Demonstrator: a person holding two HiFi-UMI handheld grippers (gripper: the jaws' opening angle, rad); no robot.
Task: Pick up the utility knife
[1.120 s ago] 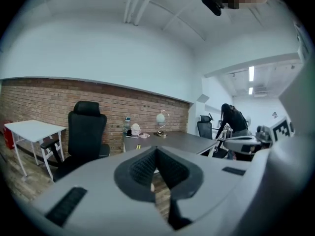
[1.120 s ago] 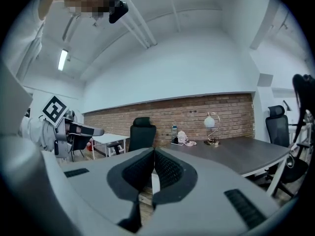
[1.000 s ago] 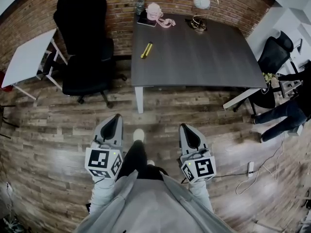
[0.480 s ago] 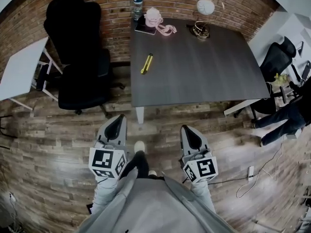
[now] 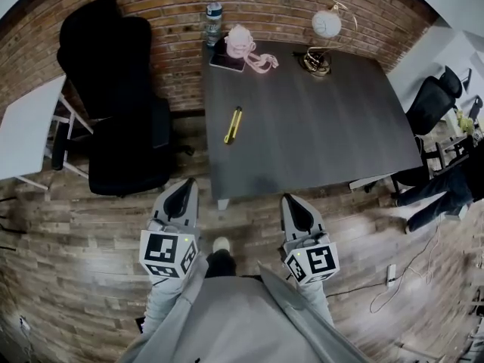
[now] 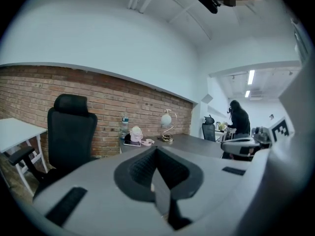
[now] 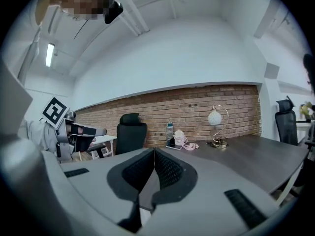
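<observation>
1. Left gripper view: jaws of the left gripper [image 6: 156, 150] pressed together, nothing between them. Same in the right gripper view: right gripper [image 7: 154, 150] closed tight and empty.
2. Held side by side just short of the tabletop's [image 5: 318, 127] near edge, above wooden floor [image 5: 76, 240], not yet over the tabletop.
3. Utility knife [image 5: 234, 125], yellow, lying flat on the tabletop close to its left edge, roughly midway back, well apart from both grippers.
4. Likely trouble: reaching it with jaws closed and only nudging it; slim and flat, so probably quick to skid or spin toward the tabletop's left edge and off.
5. Also possible: opening late, scraping the tabletop with a jaw tip, or catching one end only and levering the knife out of the grip.
6. Black office chair [image 5: 121, 127] just beside the tabletop's left edge: apt to crowd an approach from that side.
7. Bottle [image 5: 213, 15], pink object [image 5: 240, 42] and lamp [image 5: 327, 29] along the tabletop's far edge: well apart from the knife, little danger there.
</observation>
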